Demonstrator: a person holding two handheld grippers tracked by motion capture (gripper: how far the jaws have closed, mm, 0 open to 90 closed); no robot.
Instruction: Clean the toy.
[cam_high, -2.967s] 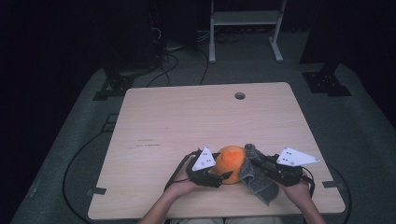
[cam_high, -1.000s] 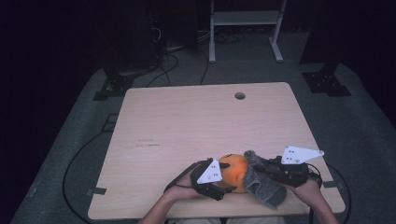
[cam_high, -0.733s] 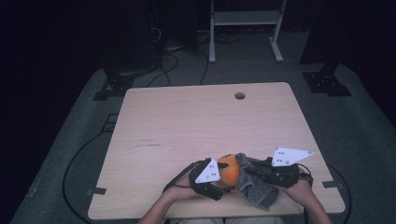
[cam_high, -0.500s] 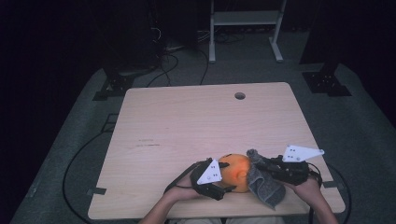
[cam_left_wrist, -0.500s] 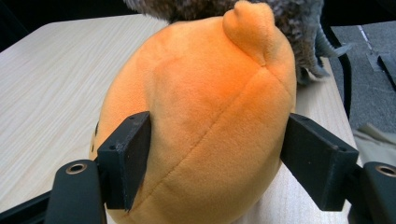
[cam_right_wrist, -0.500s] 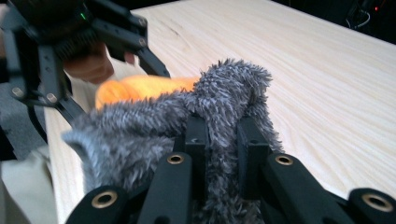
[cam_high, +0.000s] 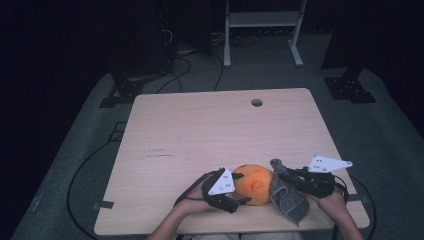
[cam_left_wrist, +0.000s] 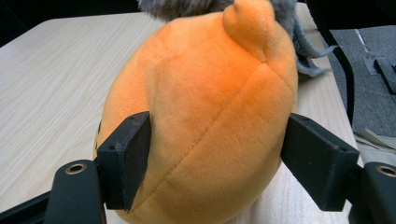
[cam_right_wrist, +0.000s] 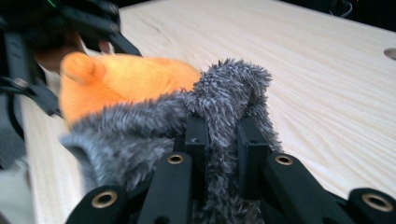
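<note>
An orange plush toy (cam_high: 254, 184) sat near the near edge of the wooden table (cam_high: 200, 135), right of centre. The left gripper (cam_high: 239, 189) had its jaws pressed against the toy's two sides (seen close in the left gripper view). The right gripper (cam_high: 280, 175) pinched a grey fuzzy cloth (cam_high: 290, 199) that touched the toy's right side and draped toward the near edge.

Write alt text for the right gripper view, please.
A claw pinches a fold of fuzzy grey cloth between its two black jaws. Beyond it an orange plush toy lies on a pale wooden table.
</note>
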